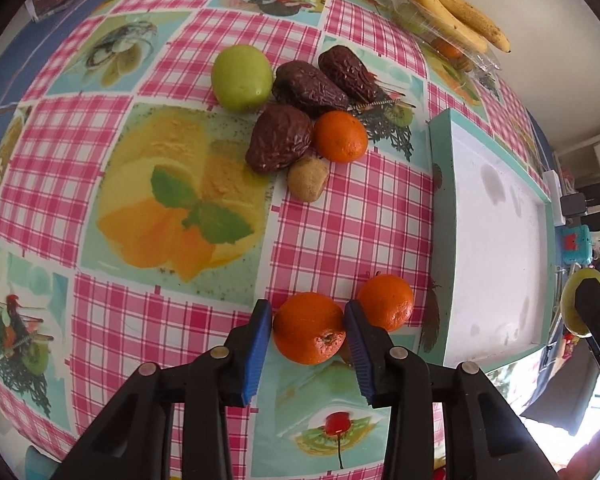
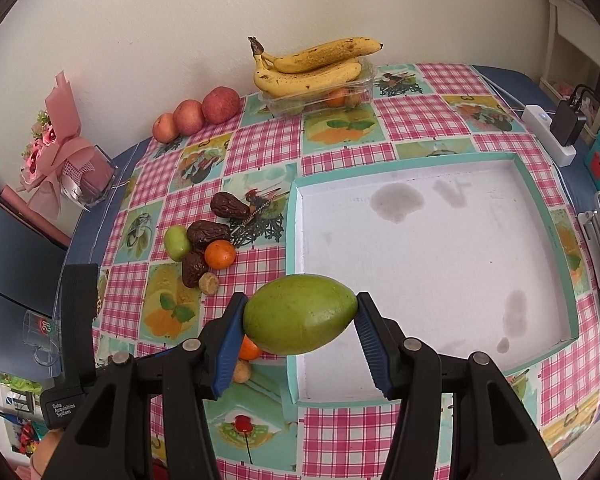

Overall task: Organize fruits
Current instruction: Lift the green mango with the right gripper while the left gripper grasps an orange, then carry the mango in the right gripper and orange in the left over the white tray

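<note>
My left gripper (image 1: 306,312) is shut on an orange (image 1: 310,332) low over the checked tablecloth, its blue pads pressing both sides. A second orange (image 1: 386,302) lies just right of it, beside the white tray (image 1: 496,240) with a teal rim. My right gripper (image 2: 302,300) is shut on a large green fruit (image 2: 300,314), held over the tray's (image 2: 420,248) near-left corner. In the left wrist view that green fruit (image 1: 572,300) shows at the far right. Further out lie a green round fruit (image 1: 242,78), three wrinkled brown dates (image 1: 280,138), another orange (image 1: 341,136) and a small beige fruit (image 1: 308,178).
Bananas (image 2: 312,66) rest on a clear plastic box at the back by the wall. Three red apples (image 2: 198,114) sit to their left. A pink bouquet in a glass holder (image 2: 56,140) stands at the far left. A power strip with a plug (image 2: 548,132) lies at the right.
</note>
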